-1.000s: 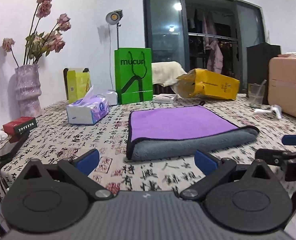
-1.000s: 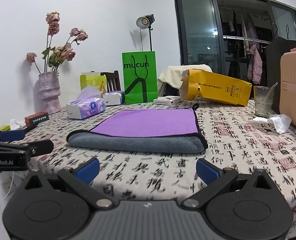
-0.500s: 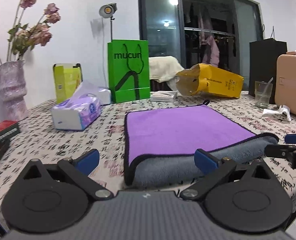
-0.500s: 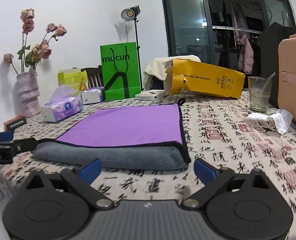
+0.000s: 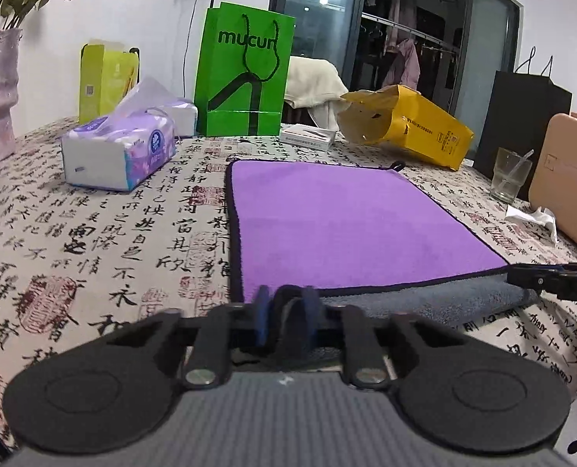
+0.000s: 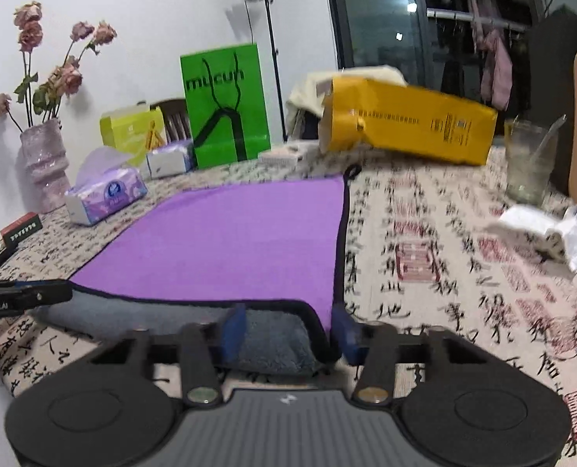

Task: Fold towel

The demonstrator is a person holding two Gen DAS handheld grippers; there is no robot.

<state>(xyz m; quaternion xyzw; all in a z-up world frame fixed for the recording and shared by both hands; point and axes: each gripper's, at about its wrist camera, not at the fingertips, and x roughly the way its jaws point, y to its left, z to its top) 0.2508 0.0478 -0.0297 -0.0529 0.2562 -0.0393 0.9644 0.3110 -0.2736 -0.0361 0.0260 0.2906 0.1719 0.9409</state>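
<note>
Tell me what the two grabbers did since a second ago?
Both moved forward to the near folded edge of the purple-and-grey microfibre towel. The left gripper shut its jaws on the near left corner. The right gripper has narrowed its jaws around the near right corner, not yet fully pinching. The towel, green paper bag and purple tissue pack stayed put.

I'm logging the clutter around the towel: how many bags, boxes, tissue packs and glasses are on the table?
Bags: 2, green bag, yellow bag
Boxes: 2, lime box, flat white box
Tissue packs: 2
Glasses: 1
Total: 7
</note>
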